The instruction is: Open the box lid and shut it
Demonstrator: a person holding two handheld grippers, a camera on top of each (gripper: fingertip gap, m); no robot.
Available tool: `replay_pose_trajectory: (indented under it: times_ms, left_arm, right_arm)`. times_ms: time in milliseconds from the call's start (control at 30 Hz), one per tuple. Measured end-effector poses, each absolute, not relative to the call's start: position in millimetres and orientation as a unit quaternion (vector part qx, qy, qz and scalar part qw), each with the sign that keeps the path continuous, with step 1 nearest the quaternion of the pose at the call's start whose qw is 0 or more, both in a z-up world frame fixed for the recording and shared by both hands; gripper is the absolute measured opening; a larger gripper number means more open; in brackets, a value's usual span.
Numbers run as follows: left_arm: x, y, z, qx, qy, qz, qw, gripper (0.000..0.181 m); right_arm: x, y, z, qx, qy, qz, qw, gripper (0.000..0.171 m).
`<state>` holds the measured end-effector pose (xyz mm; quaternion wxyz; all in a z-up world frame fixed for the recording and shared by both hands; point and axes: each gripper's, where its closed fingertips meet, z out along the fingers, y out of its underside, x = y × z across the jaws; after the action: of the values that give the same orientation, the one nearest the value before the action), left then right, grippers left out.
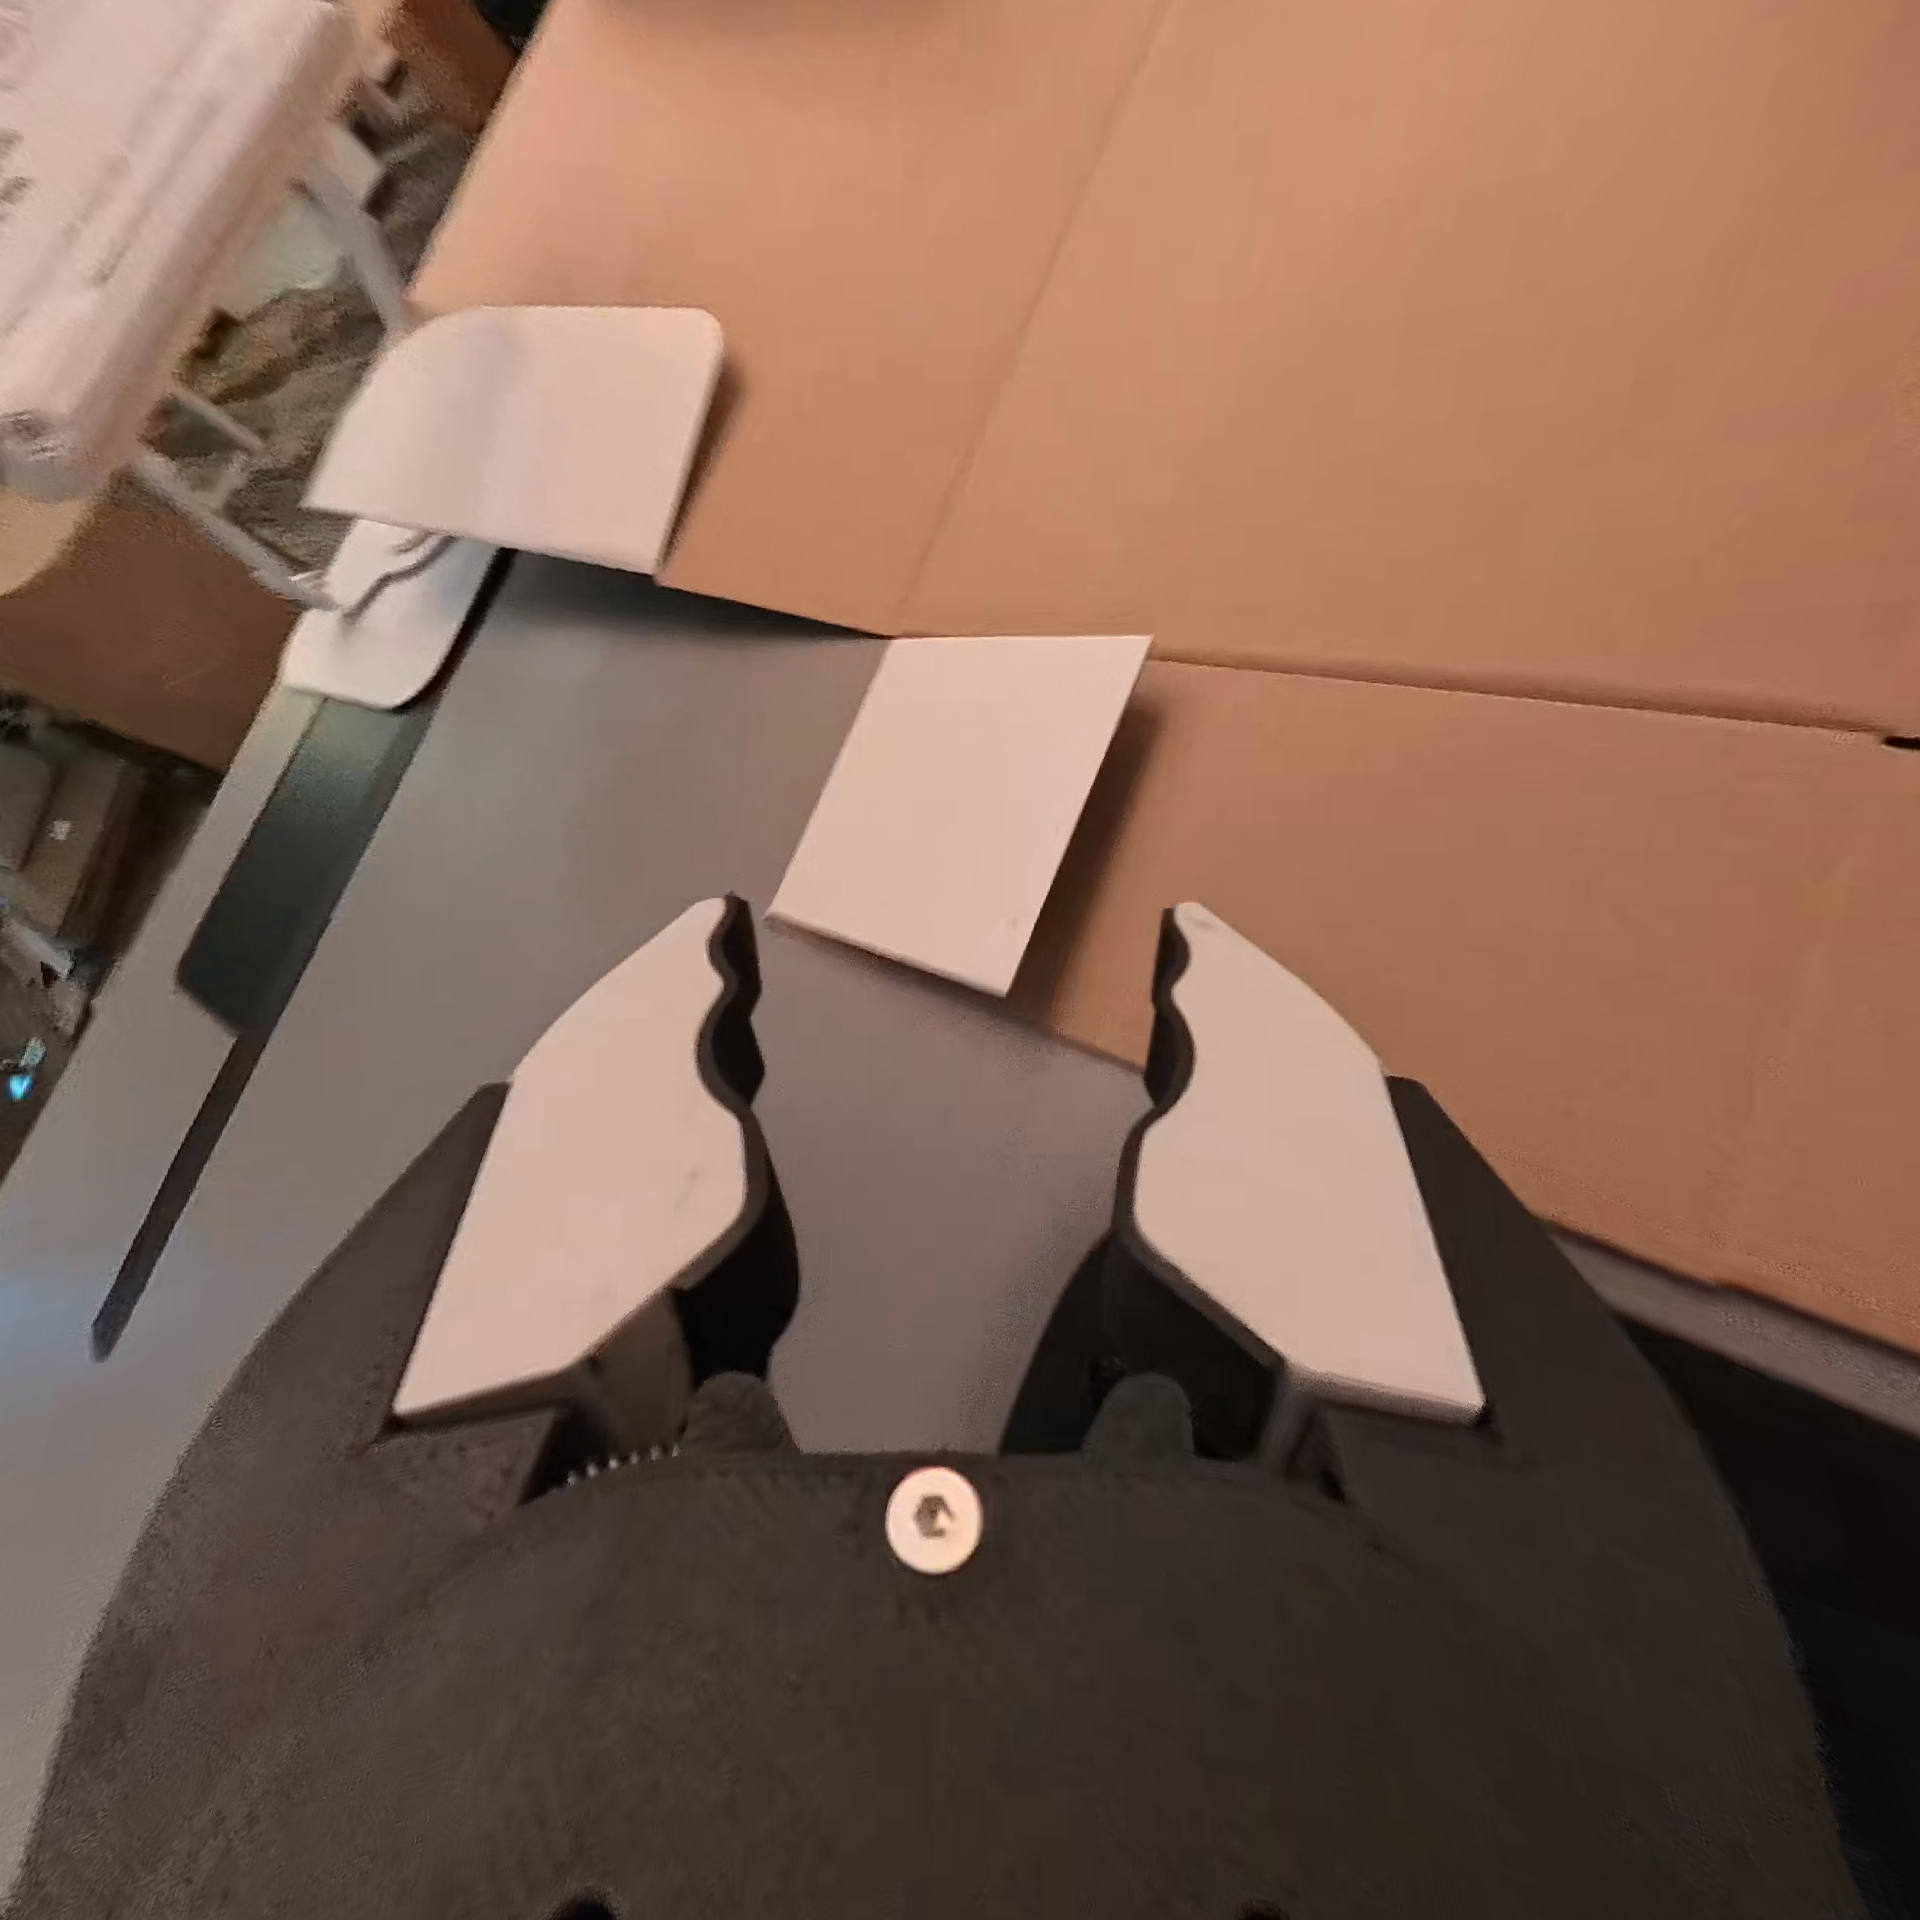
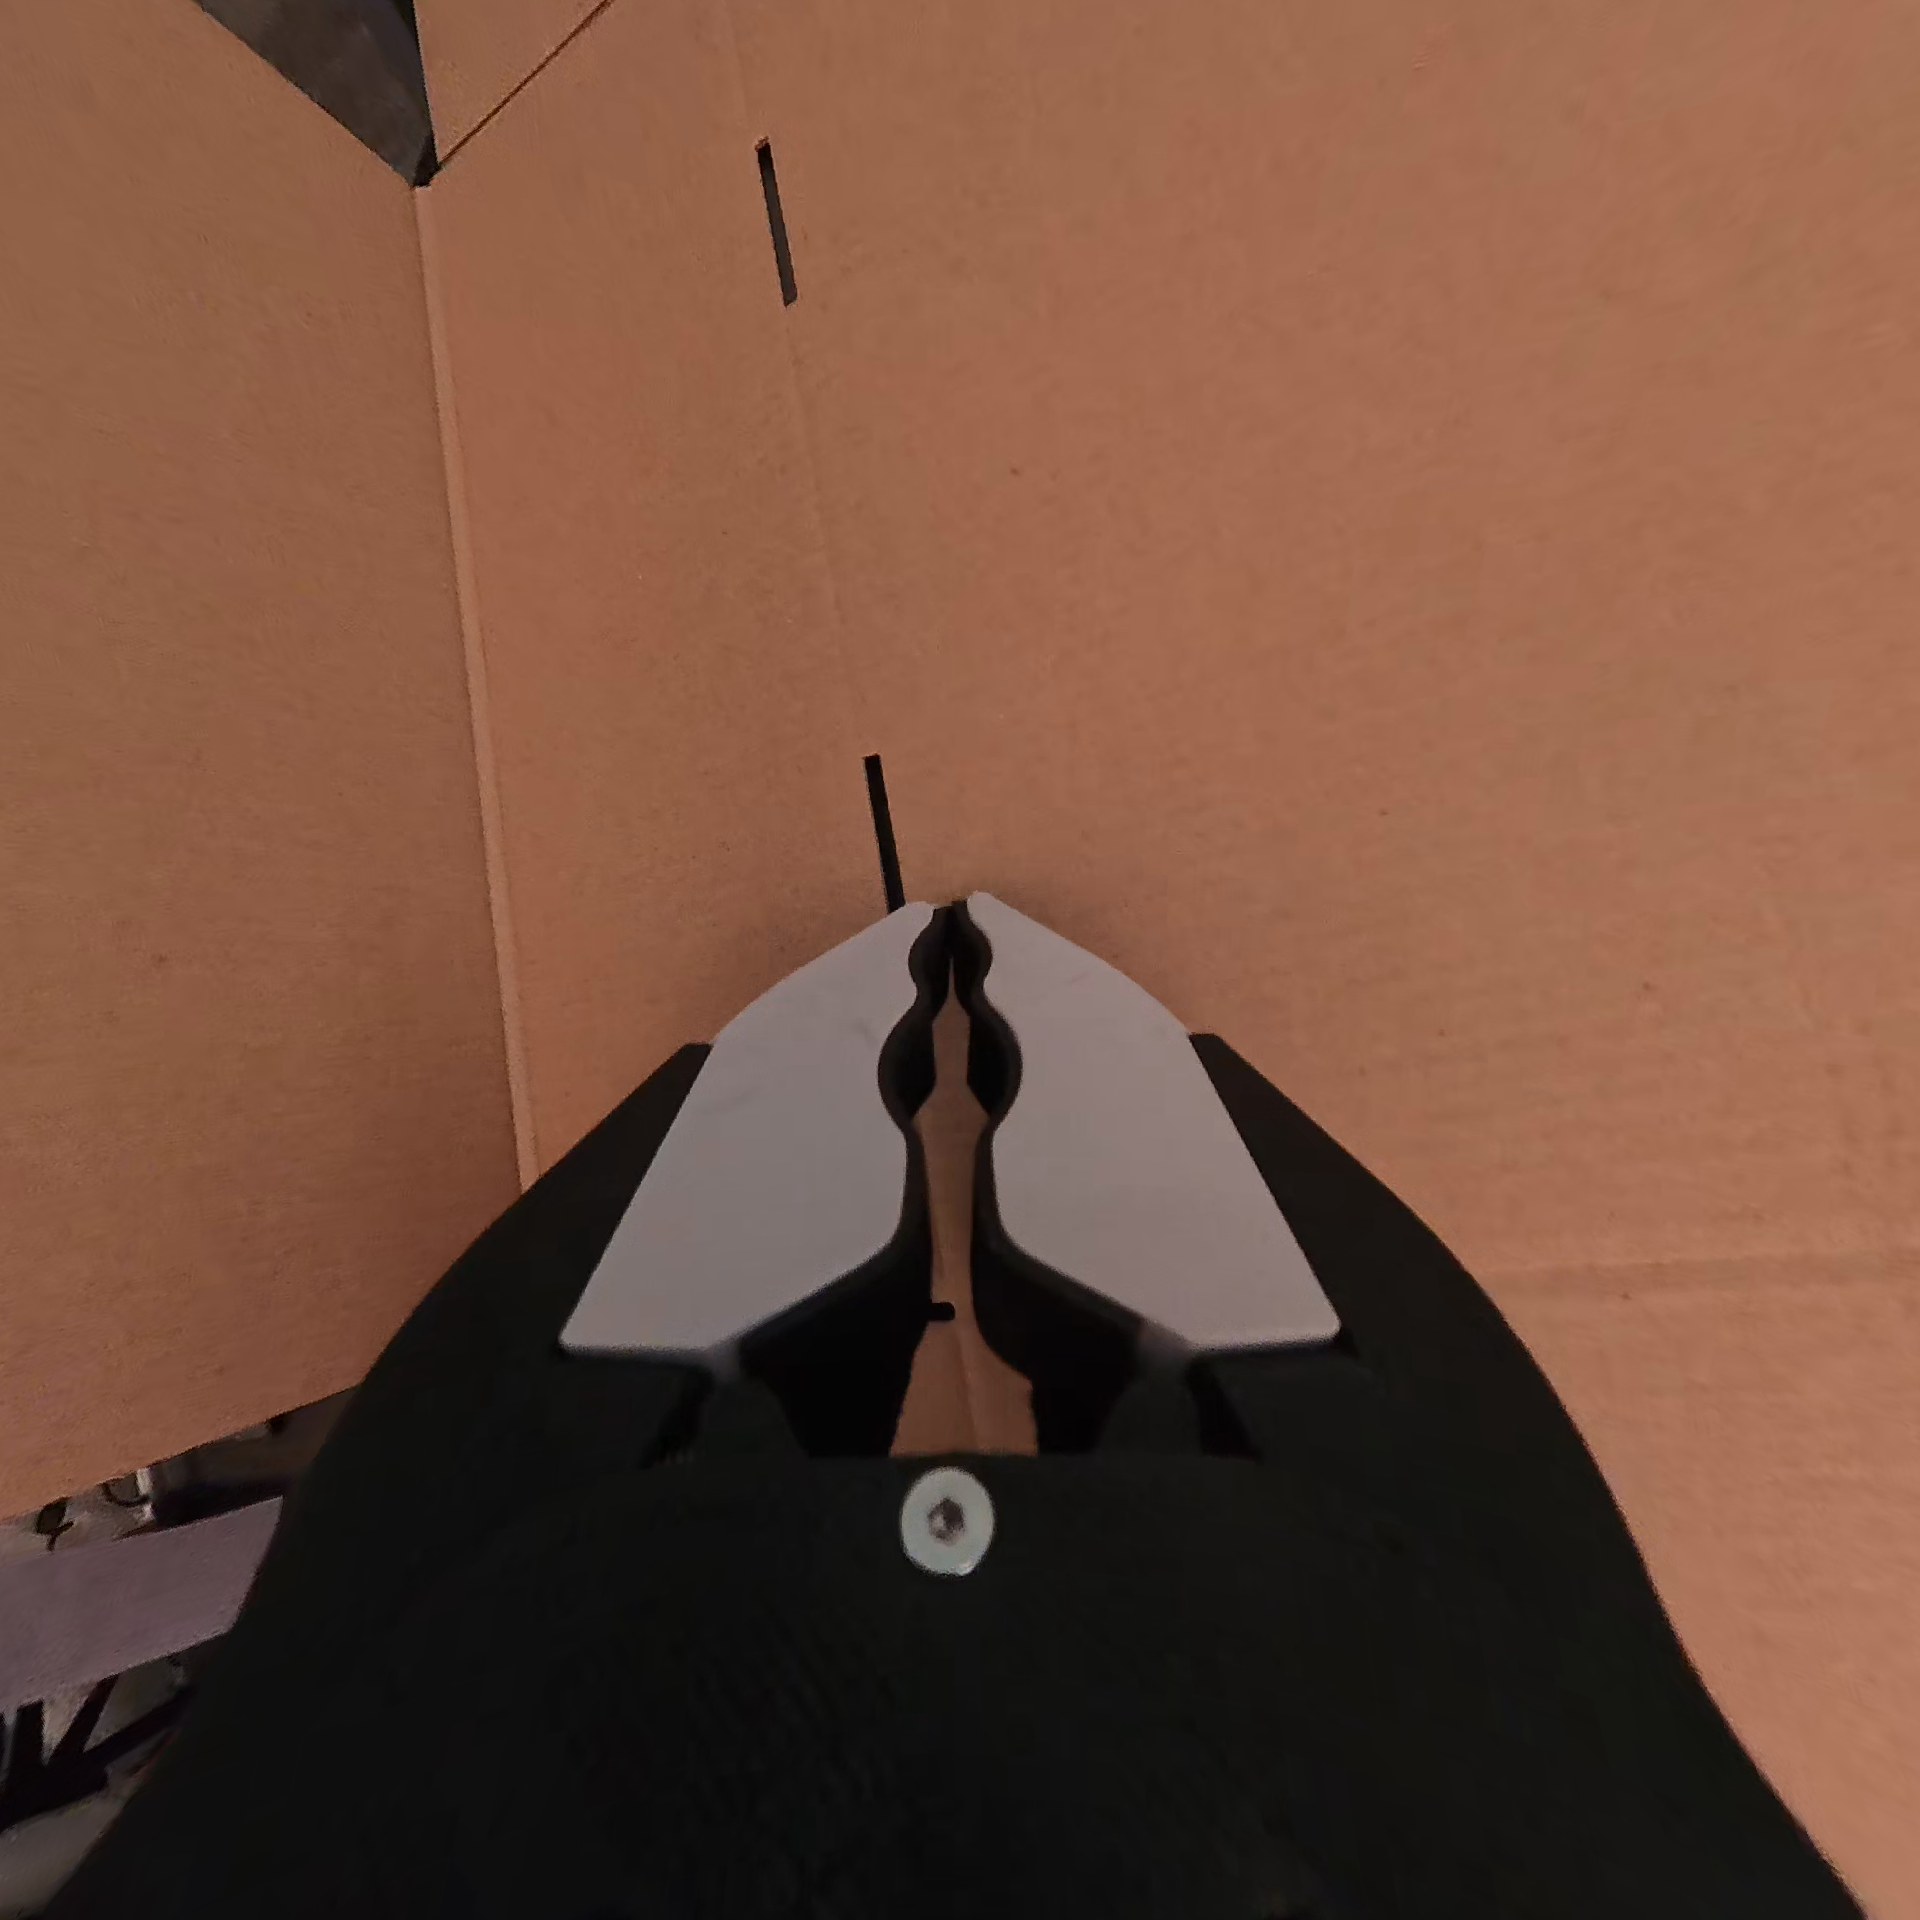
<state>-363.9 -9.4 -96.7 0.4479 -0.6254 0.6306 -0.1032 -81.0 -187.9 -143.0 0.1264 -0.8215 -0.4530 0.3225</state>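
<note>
A large brown cardboard box [image 1: 1351,416] is filling most of both views, lying unfolded across a dark grey table [image 1: 582,831], its inner panels facing up and its creases showing. The lid appears to be standing open already, so the opening half of the job looks done and the shutting is still waiting; which panel is the lid proper cannot be told for certain. Two pale flaps are sticking out from the box's edge over the table, a rounded one [image 1: 530,436] farther off and a square one [image 1: 956,810] nearer. The left gripper [image 1: 956,914] is hovering just short of the square flap with its jaws spread wide and nothing between them. The right gripper [image 2: 954,906] is pressing its tips against a brown panel, jaws drawn together on nothing, just beside a narrow dark slot [image 2: 885,826]; a second slot [image 2: 777,220] is showing farther up the same crease.
</note>
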Motion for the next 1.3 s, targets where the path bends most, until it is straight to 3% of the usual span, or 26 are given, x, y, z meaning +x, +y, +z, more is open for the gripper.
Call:
replay_pose_trajectory:
  times_ms: [133, 400, 500, 600, 667, 867, 1300]
  left_arm:
    - [-332, 1, -121, -0.589, 0.678, -0.066, 0.435, 0.081]
    - [-321, 36, -93, -0.560, 0.653, -0.045, 0.508, 0.043]
    - [-318, 31, -97, -0.605, 0.643, -0.117, 0.456, 0.053]
    - [-324, 20, -110, -0.631, 0.646, -0.163, 0.398, 0.079]
    - [-332, 15, -123, -0.630, 0.662, -0.147, 0.379, 0.081]
    - [-335, 16, -133, -0.623, 0.657, -0.111, 0.410, 0.063]
    - [-338, 22, -127, -0.661, 0.600, -0.157, 0.421, 0.049]
  right_arm:
    - [-81, -188, -143, -0.820, -0.456, 0.322, 0.126, 0.001]
    - [-80, -189, -144, -0.812, -0.479, 0.318, 0.101, 0.001]
    - [-80, -189, -144, -0.811, -0.482, 0.317, 0.096, 0.001]
    - [-80, -189, -144, -0.809, -0.482, 0.321, 0.104, 0.001]
    - [-80, -189, -144, -0.808, -0.478, 0.327, 0.105, 0.001]
    - [-81, -189, -144, -0.808, -0.477, 0.331, 0.098, 0.001]
    - [-81, -188, -144, -0.808, -0.477, 0.331, 0.103, 0.001]
